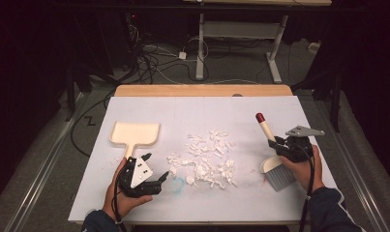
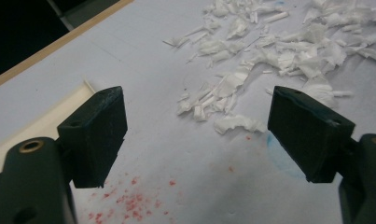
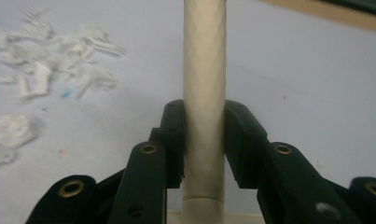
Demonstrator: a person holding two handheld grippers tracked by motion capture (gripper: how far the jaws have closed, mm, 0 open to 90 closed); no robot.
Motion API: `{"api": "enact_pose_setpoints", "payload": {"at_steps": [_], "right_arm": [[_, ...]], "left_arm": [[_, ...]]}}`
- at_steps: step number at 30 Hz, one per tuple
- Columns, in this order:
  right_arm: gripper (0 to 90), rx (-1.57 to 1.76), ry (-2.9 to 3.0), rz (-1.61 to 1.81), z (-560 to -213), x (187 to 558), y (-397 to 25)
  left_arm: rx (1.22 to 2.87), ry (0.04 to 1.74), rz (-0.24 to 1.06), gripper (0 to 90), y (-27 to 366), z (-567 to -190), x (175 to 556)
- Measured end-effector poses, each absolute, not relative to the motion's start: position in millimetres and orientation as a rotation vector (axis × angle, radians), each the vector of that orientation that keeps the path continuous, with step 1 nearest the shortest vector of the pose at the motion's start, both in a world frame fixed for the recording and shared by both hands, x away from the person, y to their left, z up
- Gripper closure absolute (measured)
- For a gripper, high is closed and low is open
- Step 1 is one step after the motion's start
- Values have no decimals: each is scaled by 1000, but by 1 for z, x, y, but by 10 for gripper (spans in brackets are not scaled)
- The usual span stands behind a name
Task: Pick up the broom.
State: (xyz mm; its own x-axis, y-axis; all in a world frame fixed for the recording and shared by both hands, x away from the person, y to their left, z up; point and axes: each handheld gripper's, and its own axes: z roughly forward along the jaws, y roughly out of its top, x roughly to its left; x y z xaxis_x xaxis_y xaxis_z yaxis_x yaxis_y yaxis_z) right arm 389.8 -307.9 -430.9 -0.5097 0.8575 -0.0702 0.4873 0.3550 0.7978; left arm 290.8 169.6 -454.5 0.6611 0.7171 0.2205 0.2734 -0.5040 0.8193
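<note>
— Sweeping hasn't really started yet, right? Where are you w/ it?

— Early stage, I'd say. My right gripper (image 1: 278, 143) is clamped on the brush handle (image 3: 204, 70); the right gripper view has both jaws pressed against the cream shaft. The hand brush (image 1: 275, 164) sits near the table's right edge, grey bristles toward the front edge, red handle tip pointing to the back. Bristles look to be resting on the white sheet (image 1: 241, 106), but I can't tell for sure.

— And the left?

— My left gripper (image 1: 164, 178) hangs empty, jaws spread wide, near the front-left part of the table. It points at the paper scraps (image 1: 204, 159).

— Dustpan?

— The cream dustpan (image 1: 134, 134) lies flat toward the left edge, handle facing the front, just behind my left hand. Nobody's got it. In the left gripper view a bit of its rim (image 2: 45, 121) shows beside one jaw.

— So what's done vs. left?

— Done: brush in hand. Left, as I judge it: pretty much everything else. Scraps are spread loose over the middle of the table, well apart from brush and pan, none in the pan. I reckon I need to grab the pan w/ the left, then push the pile in.
</note>
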Motion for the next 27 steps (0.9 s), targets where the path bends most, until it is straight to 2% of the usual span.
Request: {"api": "enact_pose_setpoints", "payload": {"at_steps": [10,17,22,27], "right_arm": [[717,1051,2043,1196,-406,349,-313],[718,982,1979,1260,-393,335,-306],[718,945,1964,1284,-381,326,-295],[717,897,1977,1282,-370,315,-275]], "left_arm": [[2031,781,619,194,154,-446,290],[2010,710,558,195,127,-434,288],[2006,633,479,202,97,-424,293],[2016,498,397,205,44,-414,291]]}}
